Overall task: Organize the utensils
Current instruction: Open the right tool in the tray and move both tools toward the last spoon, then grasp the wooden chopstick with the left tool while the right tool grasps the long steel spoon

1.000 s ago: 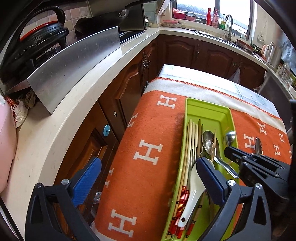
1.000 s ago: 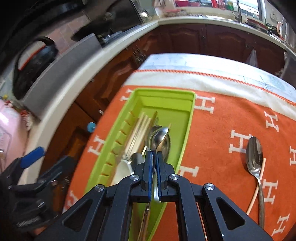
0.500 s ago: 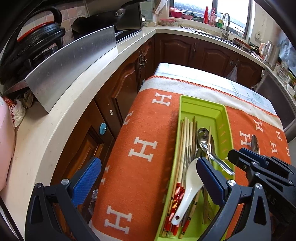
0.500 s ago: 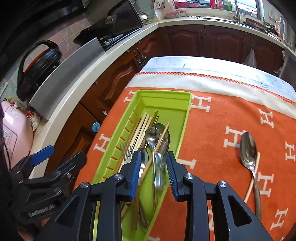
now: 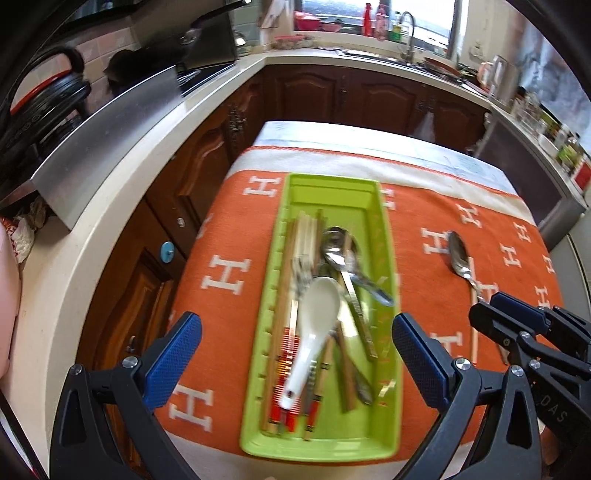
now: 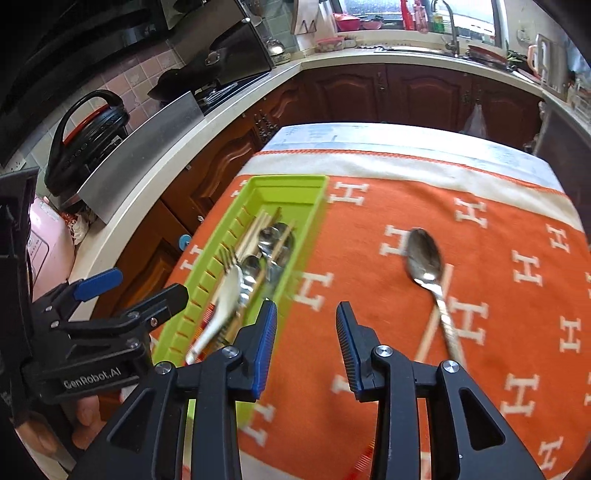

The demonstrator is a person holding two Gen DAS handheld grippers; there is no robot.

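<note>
A green tray [image 5: 332, 192] lies on an orange cloth [image 5: 229, 240] and holds chopsticks, forks, metal spoons and a white ceramic spoon [image 5: 317, 306]. My left gripper [image 5: 295, 325] hangs open above the tray's near half, nothing between its fingers. To the right of the tray, a metal spoon [image 6: 423, 258] lies on the cloth across a single chopstick [image 6: 432, 321]. My right gripper [image 6: 306, 308] hovers over the cloth just right of the tray [image 6: 288, 181], its jaws opening and empty. The spoon [image 5: 460, 254] also shows in the left wrist view, beyond the right gripper [image 5: 517, 314].
A pale countertop [image 5: 110, 206] runs along the left with a steel splash guard [image 5: 110, 129] and a black cooker [image 6: 88, 129]. Dark wooden cabinets [image 5: 369, 96] stand behind the table. A sink and tap [image 5: 406, 22] sit under the window.
My right gripper opened, let go of a utensil in the tray, then rose and drew right over the cloth. My left gripper shifted so the tray lies centred under it.
</note>
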